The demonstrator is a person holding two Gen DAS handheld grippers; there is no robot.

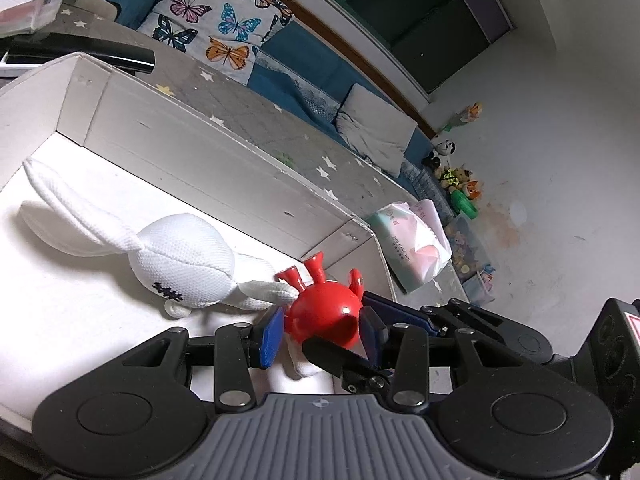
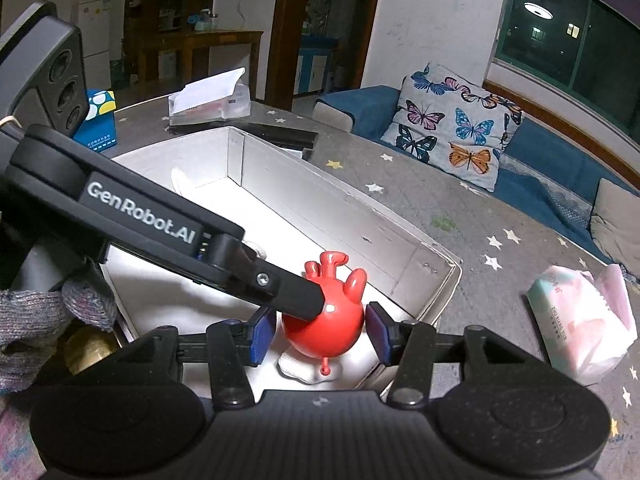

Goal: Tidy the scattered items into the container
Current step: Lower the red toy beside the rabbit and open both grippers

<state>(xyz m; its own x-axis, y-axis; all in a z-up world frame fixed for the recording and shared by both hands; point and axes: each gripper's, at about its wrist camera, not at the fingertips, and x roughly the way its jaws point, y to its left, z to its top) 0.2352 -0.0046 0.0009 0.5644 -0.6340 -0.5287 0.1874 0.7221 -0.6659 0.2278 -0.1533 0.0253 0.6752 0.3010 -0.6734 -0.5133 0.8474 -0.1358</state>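
A red round toy with stubby legs [image 1: 322, 312] sits between the blue pads of my left gripper [image 1: 320, 330], over the white box [image 1: 168, 136]. The pads stand just at its sides, and I cannot tell if they press it. A white plush rabbit [image 1: 180, 264] lies in the box, one paw touching the toy. In the right wrist view the red toy [image 2: 324, 320] is between the pads of my right gripper [image 2: 318, 334], which is open with gaps on both sides. The left gripper's finger [image 2: 280, 292] crosses in front and touches the toy.
The box [image 2: 436, 264] stands on a grey star-patterned table. A tissue pack [image 2: 580, 320] lies to its right, also in the left wrist view [image 1: 412, 244]. A tissue box [image 2: 208, 100] and a blue carton [image 2: 100, 120] sit behind. A sofa with a butterfly cushion [image 2: 452, 128] lies beyond.
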